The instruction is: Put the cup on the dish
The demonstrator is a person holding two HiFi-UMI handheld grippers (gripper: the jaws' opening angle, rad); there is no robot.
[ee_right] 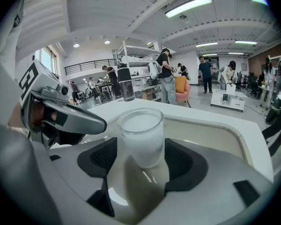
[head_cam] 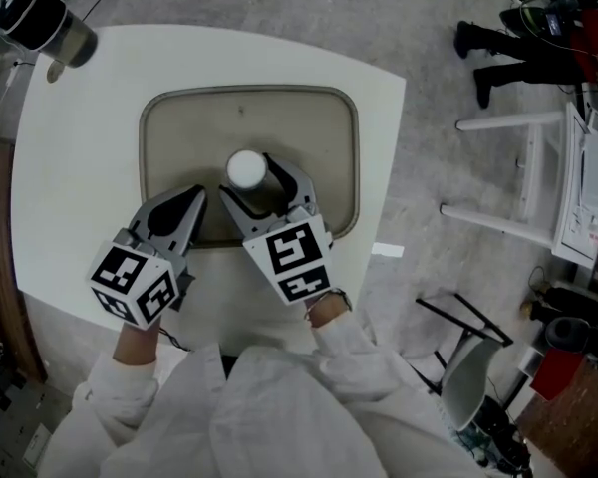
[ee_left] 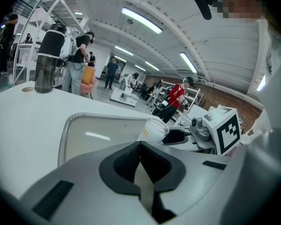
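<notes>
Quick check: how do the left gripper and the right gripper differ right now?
The left gripper has its jaws together with nothing between them. The right gripper has its jaws apart, and the cup stands upright between them on the dish. The left gripper sits beside the cup, while the right gripper straddles it. Both reach over the dish's near edge.

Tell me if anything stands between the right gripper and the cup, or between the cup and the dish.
Nothing visible does. The cup stands between the open jaws of the right gripper, seemingly resting on the dish.
</notes>
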